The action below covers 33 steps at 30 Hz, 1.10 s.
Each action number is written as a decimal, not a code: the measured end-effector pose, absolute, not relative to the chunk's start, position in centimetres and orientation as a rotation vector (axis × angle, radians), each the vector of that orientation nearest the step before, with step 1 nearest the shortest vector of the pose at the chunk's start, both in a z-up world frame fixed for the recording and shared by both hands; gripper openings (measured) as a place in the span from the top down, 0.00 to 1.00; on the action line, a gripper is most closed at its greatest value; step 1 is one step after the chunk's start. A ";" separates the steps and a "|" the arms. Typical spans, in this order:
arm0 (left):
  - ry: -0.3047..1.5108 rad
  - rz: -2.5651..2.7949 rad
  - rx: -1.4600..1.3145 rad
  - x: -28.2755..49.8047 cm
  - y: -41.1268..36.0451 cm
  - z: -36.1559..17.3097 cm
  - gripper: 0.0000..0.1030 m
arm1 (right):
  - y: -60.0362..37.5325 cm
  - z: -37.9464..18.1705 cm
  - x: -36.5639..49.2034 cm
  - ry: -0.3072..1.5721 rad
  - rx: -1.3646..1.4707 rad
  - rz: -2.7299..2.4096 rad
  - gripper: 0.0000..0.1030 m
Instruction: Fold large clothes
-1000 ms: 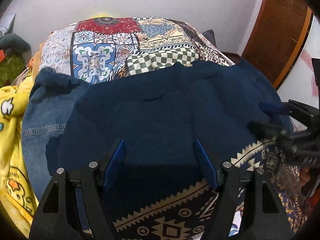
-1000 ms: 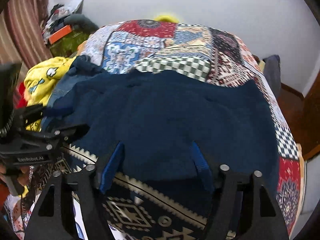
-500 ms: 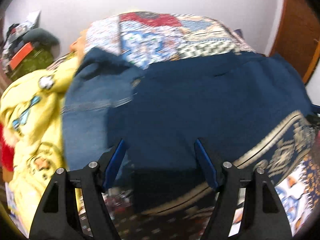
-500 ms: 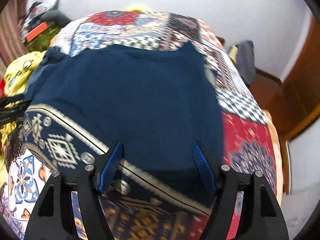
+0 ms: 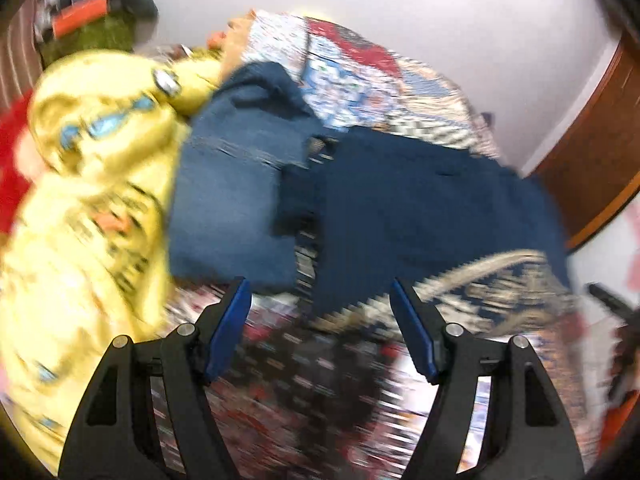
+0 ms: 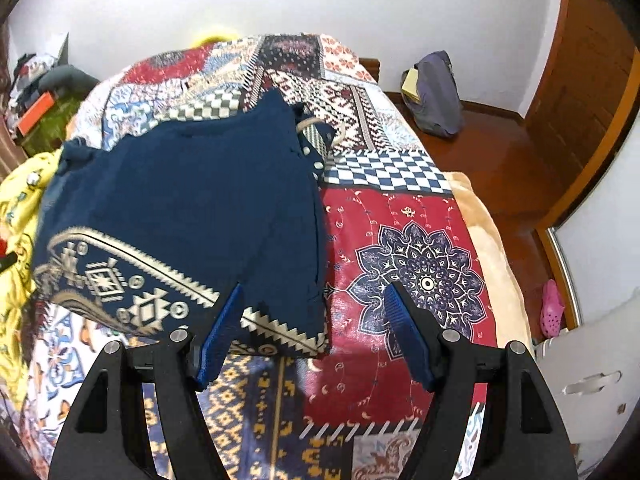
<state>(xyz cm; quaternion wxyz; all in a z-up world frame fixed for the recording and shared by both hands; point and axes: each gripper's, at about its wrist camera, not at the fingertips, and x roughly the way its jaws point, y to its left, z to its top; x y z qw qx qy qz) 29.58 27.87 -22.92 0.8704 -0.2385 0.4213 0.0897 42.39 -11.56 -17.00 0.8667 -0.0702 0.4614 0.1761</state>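
A dark navy garment (image 6: 192,208) with a cream geometric border lies folded on the patchwork bedspread (image 6: 420,264). It also shows in the blurred left wrist view (image 5: 420,216). My left gripper (image 5: 320,332) is open and empty, just short of the garment's near left corner. My right gripper (image 6: 316,336) is open and empty, over the garment's near right corner, its left finger above the border.
Blue jeans (image 5: 232,200) lie left of the navy garment, and a yellow printed garment (image 5: 80,220) lies further left. A grey bag (image 6: 436,96) sits on the wooden floor right of the bed. A wooden door (image 6: 588,80) stands at the right.
Both grippers have drawn apart and back from the navy garment: the left one swung left toward the jeans and yellow garment, the right one swung right over the bedspread. Both stayed open.
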 end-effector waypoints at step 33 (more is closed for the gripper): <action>0.724 0.146 -0.906 35.8 27.9 -29.2 0.81 | -3.5 -18.3 41.4 0.974 -0.285 0.494 0.33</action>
